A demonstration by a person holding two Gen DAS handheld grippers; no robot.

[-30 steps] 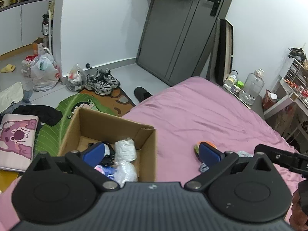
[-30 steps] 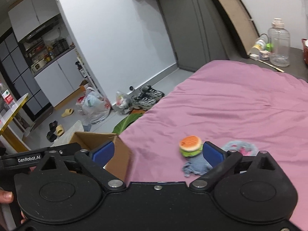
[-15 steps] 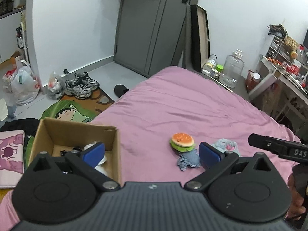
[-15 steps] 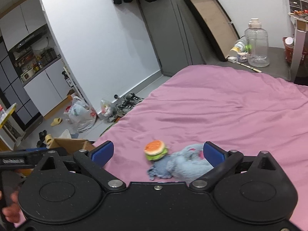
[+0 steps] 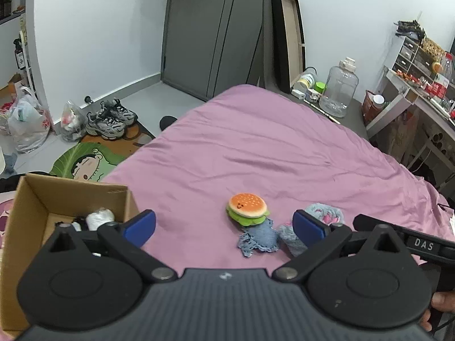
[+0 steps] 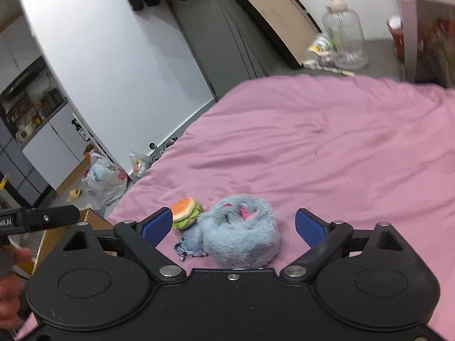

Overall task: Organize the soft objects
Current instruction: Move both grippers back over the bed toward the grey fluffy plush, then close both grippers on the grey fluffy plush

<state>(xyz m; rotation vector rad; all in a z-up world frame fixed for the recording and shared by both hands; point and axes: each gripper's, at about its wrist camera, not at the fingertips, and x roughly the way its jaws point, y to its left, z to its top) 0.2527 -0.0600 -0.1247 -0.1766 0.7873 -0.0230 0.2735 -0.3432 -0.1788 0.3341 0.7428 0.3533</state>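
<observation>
Three soft items bunching w/ fluffy blue plush sitting between right gripper jaws, both grippers gaping wide & empty; risking snagging denim scrap or nudging burger plush if closing off-centre.

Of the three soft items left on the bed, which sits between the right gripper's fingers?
The fluffy blue plush. The burger plush and blue cloth lie left of it.

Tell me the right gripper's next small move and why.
Probably ease the right gripper forward and down over the fluffy blue plush, then close. Its jaws are open and empty, and the plush lies on the pink bedsheet right between the fingertips, nearer than the burger toy. The cardboard box with soft items inside waits at the bed's left.
</observation>
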